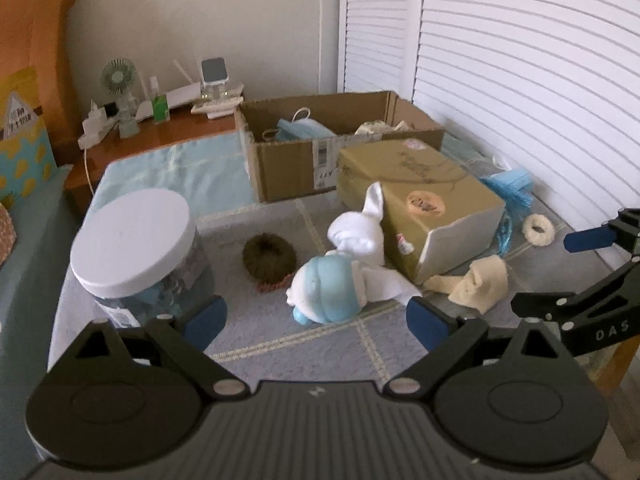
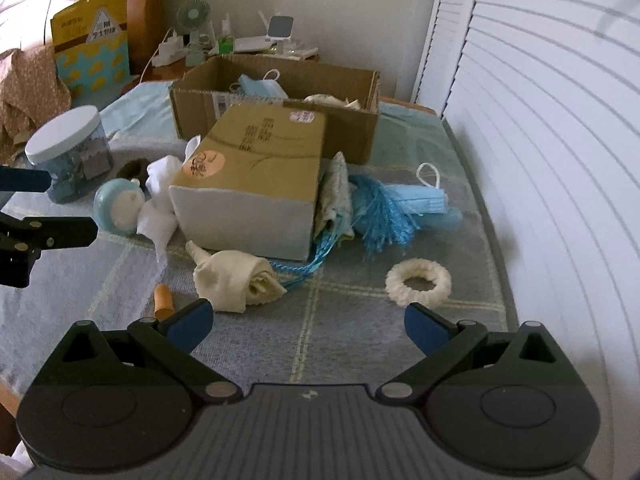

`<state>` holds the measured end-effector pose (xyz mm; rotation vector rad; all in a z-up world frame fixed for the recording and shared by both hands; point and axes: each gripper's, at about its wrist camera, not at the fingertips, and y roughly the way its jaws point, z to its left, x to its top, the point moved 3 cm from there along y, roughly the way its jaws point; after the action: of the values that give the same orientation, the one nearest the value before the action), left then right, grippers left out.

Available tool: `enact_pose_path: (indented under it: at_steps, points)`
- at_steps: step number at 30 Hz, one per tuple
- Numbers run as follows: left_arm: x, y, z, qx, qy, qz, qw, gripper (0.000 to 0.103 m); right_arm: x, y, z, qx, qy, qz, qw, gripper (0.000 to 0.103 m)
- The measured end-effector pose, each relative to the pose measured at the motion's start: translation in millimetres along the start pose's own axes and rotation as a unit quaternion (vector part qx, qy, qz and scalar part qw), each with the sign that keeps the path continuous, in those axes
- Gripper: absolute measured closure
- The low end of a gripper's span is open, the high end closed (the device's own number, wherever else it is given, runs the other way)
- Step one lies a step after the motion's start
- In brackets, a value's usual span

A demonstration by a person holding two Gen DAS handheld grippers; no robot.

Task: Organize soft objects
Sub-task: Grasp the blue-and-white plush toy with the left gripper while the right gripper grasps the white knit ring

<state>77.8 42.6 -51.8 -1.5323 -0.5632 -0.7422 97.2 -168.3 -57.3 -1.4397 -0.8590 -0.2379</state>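
My left gripper (image 1: pixel 316 322) is open, just short of a blue and white soft toy (image 1: pixel 328 294) with a white cloth (image 1: pixel 360 236) tied to it. A brown scrunchie (image 1: pixel 269 257) lies to its left. My right gripper (image 2: pixel 306 324) is open too, over bare cloth between a rolled cream sock (image 2: pixel 236 278) and a cream scrunchie (image 2: pixel 418 282). Blue face masks (image 2: pixel 424 200) and a blue tassel (image 2: pixel 380 216) lie beyond. An open cardboard box (image 1: pixel 340 140) at the back holds a mask and cream cloth. The right gripper (image 1: pixel 600 276) shows at the left view's right edge.
A closed tan carton (image 2: pixel 248 176) sits in the middle of the checked cloth (image 2: pixel 320 344). A white-lidded clear jar (image 1: pixel 136 252) stands at the left. White louvred doors (image 2: pixel 540 120) run along the right. A wooden bedside table (image 1: pixel 160 136) behind carries a fan and bottles.
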Motion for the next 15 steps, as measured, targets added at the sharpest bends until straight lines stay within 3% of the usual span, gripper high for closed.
enact_pose_path:
  at_steps: [7, 12, 15]
  points:
    - [-0.9, 15.1, 6.5, -0.009, -0.006, 0.011, 0.9999, 0.011, -7.7, 15.4, -4.5, -0.008, -0.005, 0.018, 1.000, 0.000]
    - [1.8, 25.2, 7.7, -0.031, -0.018, 0.018, 0.9992, 0.034, -13.3, 13.9, -18.9, -0.020, 0.009, 0.018, 1.000, 0.000]
    - [3.2, 31.5, 7.8, -0.040, -0.023, 0.021, 0.9987, 0.038, -16.7, 10.4, -31.9, -0.027, 0.028, 0.016, 0.999, 0.000]
